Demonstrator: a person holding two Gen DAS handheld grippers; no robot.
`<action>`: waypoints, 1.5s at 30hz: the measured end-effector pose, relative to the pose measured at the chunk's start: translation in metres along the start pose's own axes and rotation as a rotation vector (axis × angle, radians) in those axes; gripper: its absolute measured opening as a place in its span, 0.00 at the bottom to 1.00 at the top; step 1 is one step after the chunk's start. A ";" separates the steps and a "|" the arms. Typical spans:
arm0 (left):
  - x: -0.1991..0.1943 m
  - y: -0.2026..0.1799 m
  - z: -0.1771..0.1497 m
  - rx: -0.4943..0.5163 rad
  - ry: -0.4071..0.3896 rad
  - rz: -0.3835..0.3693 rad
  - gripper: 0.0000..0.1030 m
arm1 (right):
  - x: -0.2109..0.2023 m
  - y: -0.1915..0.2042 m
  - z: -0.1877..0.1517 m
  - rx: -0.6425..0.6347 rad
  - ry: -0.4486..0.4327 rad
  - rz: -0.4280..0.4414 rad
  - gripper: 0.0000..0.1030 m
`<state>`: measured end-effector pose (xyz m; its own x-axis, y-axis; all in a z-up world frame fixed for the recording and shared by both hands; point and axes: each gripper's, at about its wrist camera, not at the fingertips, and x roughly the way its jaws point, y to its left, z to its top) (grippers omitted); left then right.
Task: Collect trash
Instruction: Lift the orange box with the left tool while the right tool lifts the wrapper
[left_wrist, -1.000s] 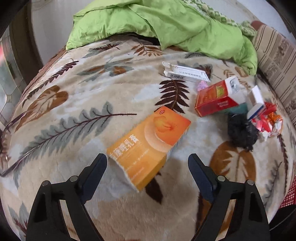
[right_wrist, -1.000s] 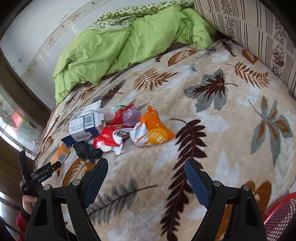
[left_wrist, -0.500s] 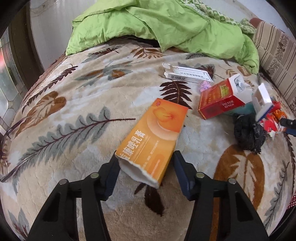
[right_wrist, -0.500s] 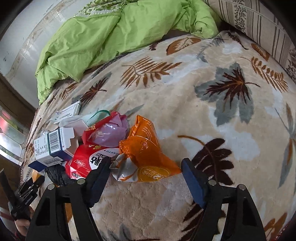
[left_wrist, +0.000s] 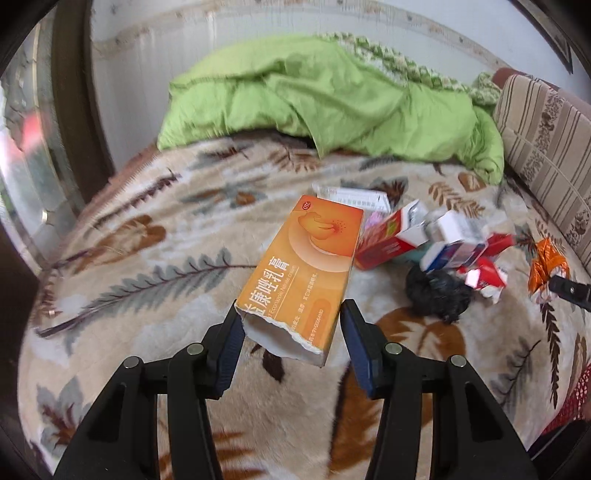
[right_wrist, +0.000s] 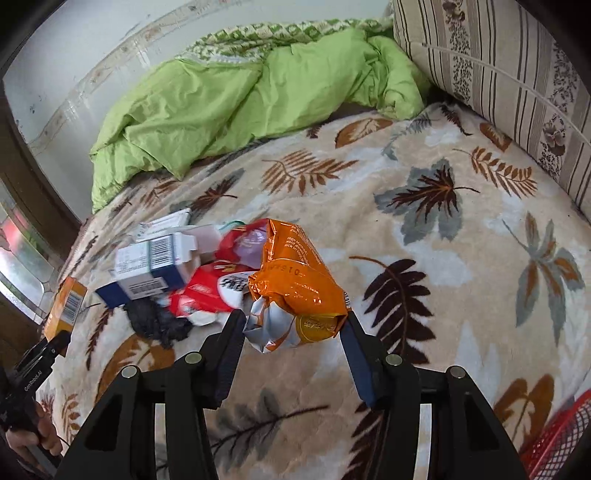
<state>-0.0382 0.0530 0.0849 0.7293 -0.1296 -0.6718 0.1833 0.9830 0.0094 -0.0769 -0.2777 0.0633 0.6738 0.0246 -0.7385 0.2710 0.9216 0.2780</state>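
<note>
Left wrist view: we see the left gripper (left_wrist: 291, 332) clamped on the torn near end of the orange carton (left_wrist: 303, 277), both pads against its sides; the carton is lifted off the blanket (left_wrist: 147, 295) and angles away from the camera. Only here do we see the red box (left_wrist: 388, 243) clearly, beside the carton's far end.

Right wrist view: we see the right gripper (right_wrist: 293, 332) pinching the orange snack wrapper (right_wrist: 295, 288), crumpled between the 2 fingers and raised above the blanket. Only this view gives us the red mesh basket (right_wrist: 561, 435) at the lower right edge, and the barcode on the white-blue box (right_wrist: 155, 266).

Both views show the black crumpled bag (right_wrist: 155, 325), red wrappers (right_wrist: 199, 295) and the green quilt (right_wrist: 240, 99) at the far end of the bed. The remaining pile sits just ahead-left of the right gripper, and right of the left one.
</note>
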 end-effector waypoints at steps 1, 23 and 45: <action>-0.007 -0.005 -0.002 -0.005 -0.013 0.008 0.49 | -0.006 0.004 -0.003 -0.005 -0.013 0.007 0.55; -0.048 -0.049 -0.024 0.016 -0.040 0.086 0.49 | -0.042 0.059 -0.042 -0.126 -0.061 0.105 0.55; -0.047 -0.048 -0.024 0.019 -0.034 0.082 0.49 | -0.050 0.071 -0.044 -0.154 -0.065 0.136 0.55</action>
<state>-0.0975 0.0147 0.0980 0.7646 -0.0531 -0.6423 0.1342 0.9879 0.0782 -0.1216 -0.1959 0.0926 0.7416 0.1321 -0.6577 0.0698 0.9599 0.2715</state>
